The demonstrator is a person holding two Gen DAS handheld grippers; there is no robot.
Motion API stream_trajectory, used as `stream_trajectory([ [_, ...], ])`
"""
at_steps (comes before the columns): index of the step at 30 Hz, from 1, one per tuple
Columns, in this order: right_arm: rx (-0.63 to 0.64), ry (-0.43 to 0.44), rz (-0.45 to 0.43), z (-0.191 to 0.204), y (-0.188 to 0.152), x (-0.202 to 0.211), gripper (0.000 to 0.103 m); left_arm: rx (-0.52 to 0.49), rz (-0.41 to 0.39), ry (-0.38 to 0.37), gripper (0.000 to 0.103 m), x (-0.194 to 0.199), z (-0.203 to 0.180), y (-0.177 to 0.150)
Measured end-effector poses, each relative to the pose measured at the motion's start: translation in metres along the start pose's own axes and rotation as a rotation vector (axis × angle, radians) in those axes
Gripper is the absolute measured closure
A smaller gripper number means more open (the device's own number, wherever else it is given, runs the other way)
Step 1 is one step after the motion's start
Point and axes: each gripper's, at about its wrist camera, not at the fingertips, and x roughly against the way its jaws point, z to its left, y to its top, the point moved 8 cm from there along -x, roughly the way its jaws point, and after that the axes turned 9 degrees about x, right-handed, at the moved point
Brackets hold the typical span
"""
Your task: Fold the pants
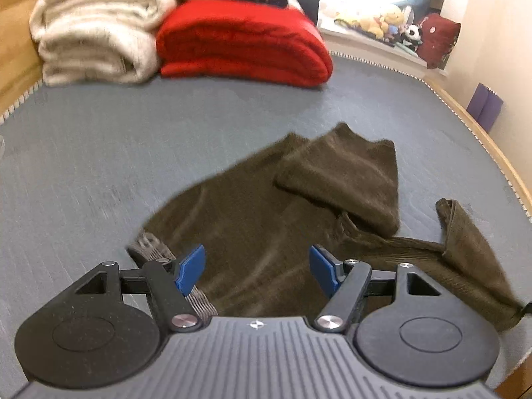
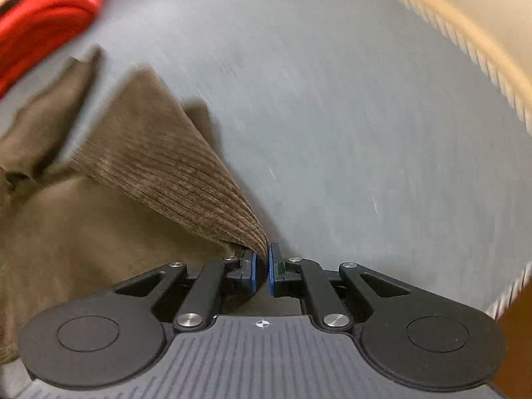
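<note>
Brown corduroy pants [image 1: 266, 212] lie crumpled on a grey bed surface [image 1: 99, 166]. One leg is folded over at the far end, and another leg [image 1: 472, 249] trails to the right. The waistband's grey elastic shows near my left finger. My left gripper [image 1: 256, 271] is open and empty, hovering over the waist area of the pants. In the right wrist view, my right gripper [image 2: 262, 266] is shut on an edge of the pants [image 2: 173, 173] and lifts the ribbed cloth off the bed [image 2: 365, 133]. That view is motion-blurred.
A folded red blanket [image 1: 242, 43] and a folded cream blanket [image 1: 96, 33] lie at the far end of the bed. Stuffed toys [image 1: 382, 20] sit on a ledge beyond. A wooden bed frame edge [image 1: 482, 133] runs along the right, also shown in the right wrist view [image 2: 465, 33].
</note>
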Motion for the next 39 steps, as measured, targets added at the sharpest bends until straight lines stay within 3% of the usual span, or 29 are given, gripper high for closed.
stream_trajectory([
  [2, -0.042, 0.017, 0.026, -0.007, -0.012, -0.001, 0.095, 0.002, 0.018, -0.001, 0.028, -0.003, -0.001, -0.007],
  [3, -0.05, 0.007, 0.013, -0.009, -0.011, 0.003, 0.083, -0.009, 0.021, 0.009, 0.028, -0.004, -0.002, -0.01],
  [4, -0.063, -0.012, -0.013, -0.011, -0.007, 0.01, 0.072, -0.016, 0.022, 0.02, 0.028, -0.005, 0.0, -0.012],
  [7, -0.106, -0.043, -0.142, -0.014, 0.01, 0.032, 0.06, -0.007, 0.028, 0.03, 0.028, -0.006, 0.006, -0.014],
  [9, -0.104, -0.066, -0.214, -0.011, 0.019, 0.044, 0.058, 0.002, 0.028, 0.035, 0.027, -0.006, 0.011, -0.013],
  [13, 0.038, -0.167, -0.304, 0.012, 0.031, 0.058, 0.058, 0.015, 0.036, 0.052, 0.026, -0.006, 0.022, -0.014],
  [15, 0.007, -0.217, -0.273, 0.009, 0.035, 0.053, 0.056, 0.023, 0.044, 0.054, 0.025, -0.007, 0.025, -0.014],
  [18, -0.2, -0.259, -0.164, -0.017, 0.03, 0.037, 0.049, 0.02, 0.046, 0.056, 0.024, -0.007, 0.03, -0.015],
  [21, -0.404, -0.229, -0.091, -0.033, 0.018, 0.022, 0.049, 0.005, 0.057, 0.063, 0.023, -0.01, 0.033, -0.018],
  [25, -0.611, -0.164, -0.108, -0.041, 0.013, 0.02, 0.049, -0.012, 0.082, 0.061, 0.023, -0.017, 0.032, -0.021],
  [32, -0.76, -0.121, -0.115, -0.056, 0.007, 0.018, 0.049, -0.04, 0.101, 0.039, 0.022, -0.026, 0.018, -0.022],
  [37, -1.013, 0.106, -0.069, -0.074, -0.014, -0.004, 0.049, -0.053, 0.097, 0.021, 0.02, -0.026, 0.007, -0.021],
  [39, -0.995, 0.157, -0.056, -0.078, -0.015, -0.004, 0.049, -0.051, 0.103, 0.02, 0.02, -0.027, 0.004, -0.021],
])
